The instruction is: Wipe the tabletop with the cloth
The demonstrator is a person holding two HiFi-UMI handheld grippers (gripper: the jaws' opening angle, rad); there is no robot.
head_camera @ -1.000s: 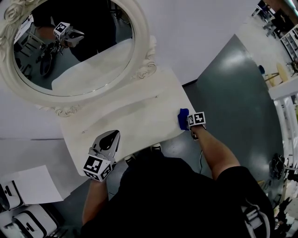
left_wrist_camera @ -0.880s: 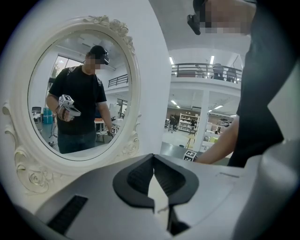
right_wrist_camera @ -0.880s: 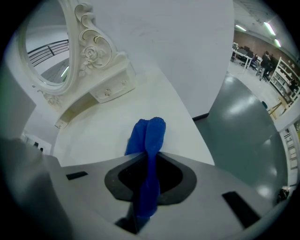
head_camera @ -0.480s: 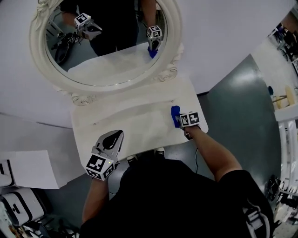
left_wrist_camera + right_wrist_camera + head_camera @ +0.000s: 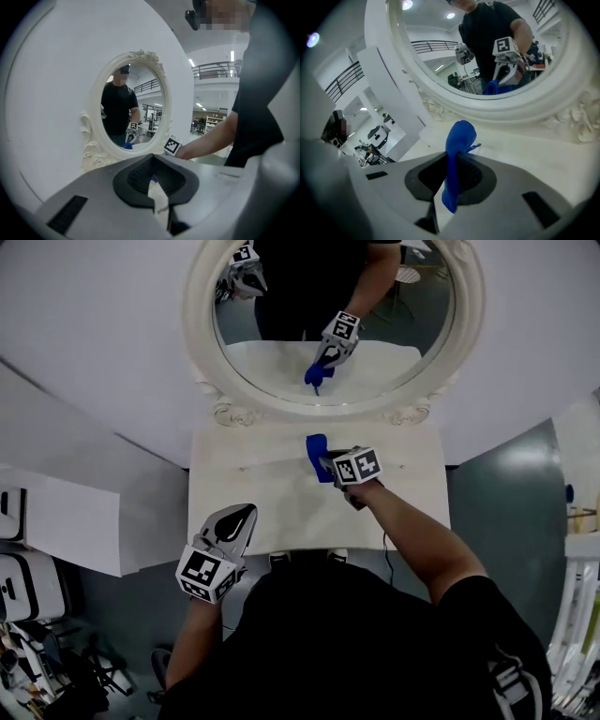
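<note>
A person at a white dressing table holds a blue cloth (image 5: 316, 451) low over the tabletop (image 5: 403, 486), near the middle of its back edge below the oval mirror (image 5: 201, 352). The right gripper (image 5: 324, 463) is clamped tight on the bunched fabric. The left gripper (image 5: 240, 515) hangs at the front left edge, jaws together on nothing. A clean wipe likely calls for pressing the cloth flat and running overlapping strokes out to both side edges.

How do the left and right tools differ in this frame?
The right tool is shut on the blue cloth; the left tool is shut on nothing. The right tool is over the middle of the tabletop near the mirror; the left tool sits at its front edge. Each carries a marker cube.
</note>
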